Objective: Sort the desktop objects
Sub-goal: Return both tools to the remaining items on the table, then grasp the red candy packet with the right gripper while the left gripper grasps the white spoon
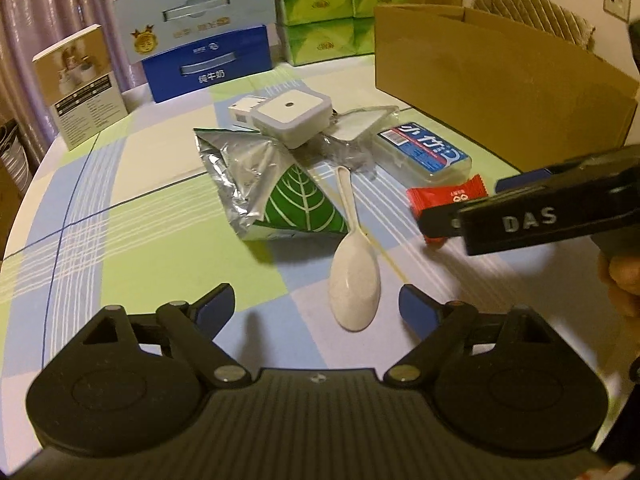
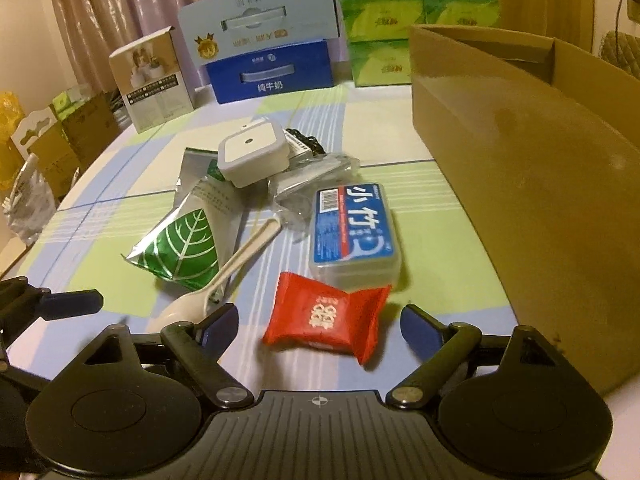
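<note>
Spoon bowl hidden behind right gripper's finger.

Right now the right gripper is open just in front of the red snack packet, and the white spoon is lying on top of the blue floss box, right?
Not quite. The right gripper is open at the red snack packet, but the white spoon lies beside the blue floss box, its handle resting on the green leaf pouch. The right wrist view shows it.

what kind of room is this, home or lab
Most likely a home dining or living room: a table under a checked tablecloth, curtains behind it, and stacked tissue packs and milk cartons stored along its far edge.
</note>
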Motion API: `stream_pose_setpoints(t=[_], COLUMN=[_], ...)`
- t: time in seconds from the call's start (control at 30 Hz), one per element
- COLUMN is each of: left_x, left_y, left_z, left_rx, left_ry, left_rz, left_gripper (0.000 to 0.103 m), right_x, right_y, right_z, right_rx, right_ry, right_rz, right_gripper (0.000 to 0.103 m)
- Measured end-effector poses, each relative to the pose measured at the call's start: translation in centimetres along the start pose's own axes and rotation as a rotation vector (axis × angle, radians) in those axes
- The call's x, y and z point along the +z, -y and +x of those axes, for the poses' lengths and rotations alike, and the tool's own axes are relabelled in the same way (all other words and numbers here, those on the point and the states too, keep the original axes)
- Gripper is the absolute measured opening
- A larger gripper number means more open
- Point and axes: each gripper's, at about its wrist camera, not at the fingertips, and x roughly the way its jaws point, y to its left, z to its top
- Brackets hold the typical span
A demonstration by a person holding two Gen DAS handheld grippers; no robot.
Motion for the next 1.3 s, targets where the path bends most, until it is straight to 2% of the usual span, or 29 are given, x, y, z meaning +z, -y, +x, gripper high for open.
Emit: stream_pose_setpoints(t=[0.1,0.27,0.4,0.43,0.5,0.67,0.87,0.93,1.1,1.3], left_x=[0.0,0.1,0.4,0.5,0.6,0.6,0.9,0.9,0.5,-1.0], left_y=[0.0,0.0,0.3,0.4,0.6,1.8,2.1,2.2,2.4,2.8], left_z=[0.6,1.6,2.0,2.1,2.1,2.0,2.1,2.1,1.4,-0.9], left_rx=[0.004,-0.004,-0.01,-0.009,-0.01,0.01,-0.012,-0.018,-0.043,-0.105], left_ry=[-0.01,-0.02,-0.012,-0.008,0.0,0.029,0.022,0.017,0.004,-0.042], left_rz=[0.005,0.001,-0.007,-0.004,0.007,0.105,0.101,0.098,0.083,-0.007], left_gripper=[0.083,0.082,0.078,0.077,0.076,0.062,0.038,0.027,0.026,0.026], right_x=[0.2,0.2,-0.1,-0.2,-0.2,-0.1,-0.4,-0.5,-0.8,-2.3], right_y=[0.0,-0.4,-0.8,-0.7,-0.4,0.4,0.1,0.1,0.3,0.4], right_z=[1.0,1.3,1.2,1.1,1.0,0.4,-0.1,-0.2,-1.2,-3.7], right_rx=[-0.02,-0.041,-0.072,-0.074,-0.072,-0.052,-0.022,-0.015,0.0,0.024], right_ry=[-0.018,-0.025,-0.021,-0.021,-0.017,-0.02,-0.025,-0.026,-0.025,-0.036], right_rz=[-0.003,-0.05,-0.102,-0.106,-0.088,-0.043,-0.043,-0.037,-0.025,-0.012], right_gripper=[0.079,0.074,0.056,0.054,0.053,0.047,0.045,0.044,0.043,0.043])
